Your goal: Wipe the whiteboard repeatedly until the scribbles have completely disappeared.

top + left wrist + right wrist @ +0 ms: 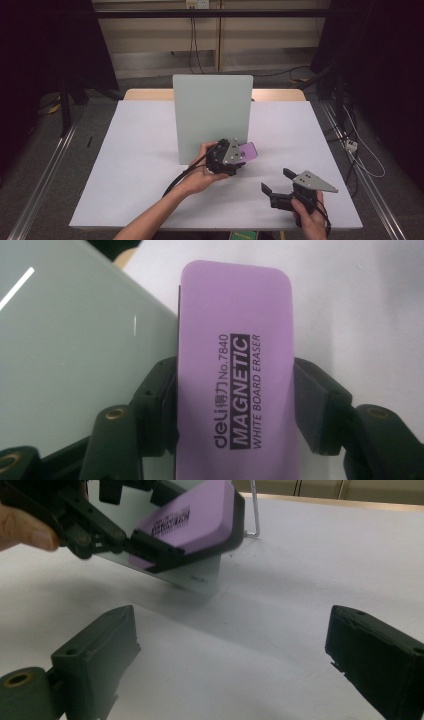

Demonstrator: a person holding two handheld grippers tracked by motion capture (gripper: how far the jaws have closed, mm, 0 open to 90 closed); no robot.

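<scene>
My left gripper (243, 154) is shut on a purple whiteboard eraser (235, 360), its pads pressing on the eraser's two long sides. The eraser (249, 150) hangs just above the table by the lower right corner of an upright pale green glass board (212, 115). The same eraser (192, 515) appears in the right gripper view, held before the board's corner (200, 580). Whether the eraser touches the board I cannot tell. My right gripper (278, 180) stands open near the table's front right, and nothing lies between its fingers (372, 655).
The board rests on a wire stand (256, 515) on a white table sheet (140, 165). Dark curtains and floor rails flank the table. Cables (357, 155) lie on the floor at right.
</scene>
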